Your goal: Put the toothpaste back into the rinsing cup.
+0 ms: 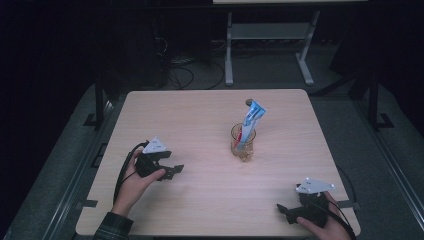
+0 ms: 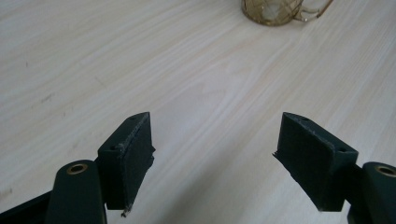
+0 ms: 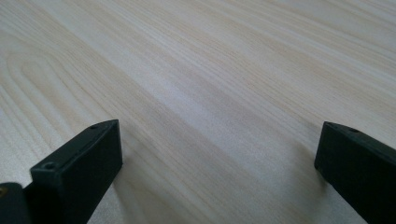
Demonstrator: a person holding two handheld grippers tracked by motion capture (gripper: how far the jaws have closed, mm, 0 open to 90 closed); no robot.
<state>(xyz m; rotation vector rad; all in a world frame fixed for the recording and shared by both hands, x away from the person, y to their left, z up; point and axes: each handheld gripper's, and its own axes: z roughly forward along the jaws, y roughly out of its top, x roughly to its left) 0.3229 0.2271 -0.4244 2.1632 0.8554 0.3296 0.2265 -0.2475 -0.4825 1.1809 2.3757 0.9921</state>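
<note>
matte black left tongs [image 2: 212,158] gape over pale woodgrain table [image 2: 196,70], glass cup [image 2: 275,10] beyond.

We see a pale wood-grain worktop [image 1: 200,190], an amber glass mug [image 1: 243,143], a blue-white-red tube [image 1: 251,117], and black claws.

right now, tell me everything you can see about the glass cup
The cup is a clear, amber-tinted glass with a handle, standing upright on the wooden table, a little right of centre. A blue and white tube stands in it, leaning right and sticking out above the rim. The tube and the table touch it; both tongs are well away.
</note>
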